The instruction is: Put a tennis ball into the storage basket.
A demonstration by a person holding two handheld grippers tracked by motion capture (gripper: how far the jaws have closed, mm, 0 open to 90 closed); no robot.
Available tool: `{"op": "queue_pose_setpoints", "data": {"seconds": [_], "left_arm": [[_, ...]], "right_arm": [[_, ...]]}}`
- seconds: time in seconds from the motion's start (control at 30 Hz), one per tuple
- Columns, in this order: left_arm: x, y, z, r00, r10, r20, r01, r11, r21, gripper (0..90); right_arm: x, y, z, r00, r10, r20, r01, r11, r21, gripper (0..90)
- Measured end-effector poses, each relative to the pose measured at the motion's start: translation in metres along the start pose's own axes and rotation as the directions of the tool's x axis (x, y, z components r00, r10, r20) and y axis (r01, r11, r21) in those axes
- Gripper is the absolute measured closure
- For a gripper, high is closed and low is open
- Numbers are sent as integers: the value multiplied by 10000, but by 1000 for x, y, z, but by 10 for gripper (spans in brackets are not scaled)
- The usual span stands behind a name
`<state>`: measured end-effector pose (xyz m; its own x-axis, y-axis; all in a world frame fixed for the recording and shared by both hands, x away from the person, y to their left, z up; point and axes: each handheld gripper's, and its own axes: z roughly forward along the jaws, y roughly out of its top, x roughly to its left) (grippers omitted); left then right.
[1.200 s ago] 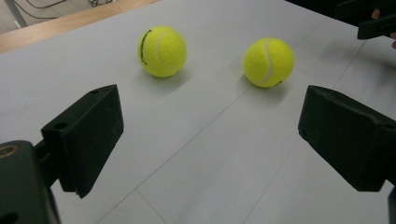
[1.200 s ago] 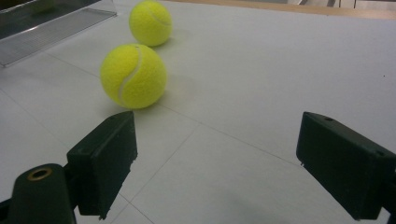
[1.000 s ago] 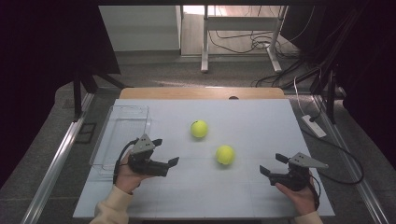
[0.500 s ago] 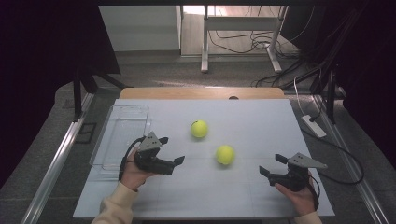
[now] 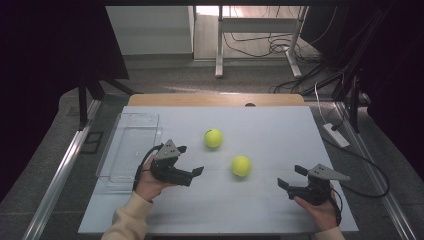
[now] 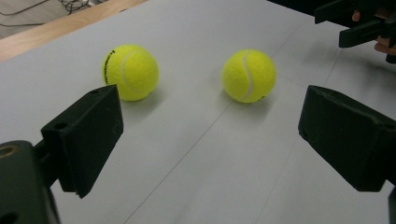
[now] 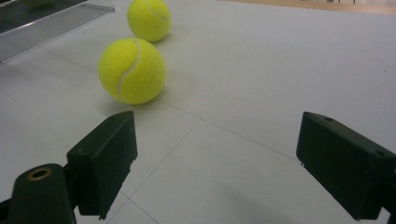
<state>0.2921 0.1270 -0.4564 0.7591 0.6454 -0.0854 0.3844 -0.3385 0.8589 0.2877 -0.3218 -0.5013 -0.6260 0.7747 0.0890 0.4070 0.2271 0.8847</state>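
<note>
White table (image 5: 280,135): two tennis balls (image 5: 213,138) (image 5: 241,165), clear tray (image 5: 131,145) at left edge.

Both hands low over the table, each gripper spread wide and holding nothing.

The left gripper (image 5: 194,167) sits in the left hand (image 5: 148,182), a cream sleeve (image 5: 127,222) behind it, its jaws pointing right and a little away. The right gripper (image 5: 291,177), gripped by the right hand (image 5: 320,211), points left, jaws well apart.

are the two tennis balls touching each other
Apart. The high view shows bare table between the far tennis ball and the near tennis ball; the left gripper view shows the same gap.
</note>
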Motion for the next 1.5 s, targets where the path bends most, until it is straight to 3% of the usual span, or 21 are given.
{"op": "queue_pose_setpoints", "data": {"seconds": [1.03,1.5], "left_arm": [[-10,14,27,9981,346,503,-362,9989,306,72],[-15,23,43,9945,471,931,-517,9976,468,70]], "right_arm": [[0,-1,2,10000,-4,-14,4,10000,51,127],[0,-2,2,10000,1,-12,-1,10000,88,127]]}}
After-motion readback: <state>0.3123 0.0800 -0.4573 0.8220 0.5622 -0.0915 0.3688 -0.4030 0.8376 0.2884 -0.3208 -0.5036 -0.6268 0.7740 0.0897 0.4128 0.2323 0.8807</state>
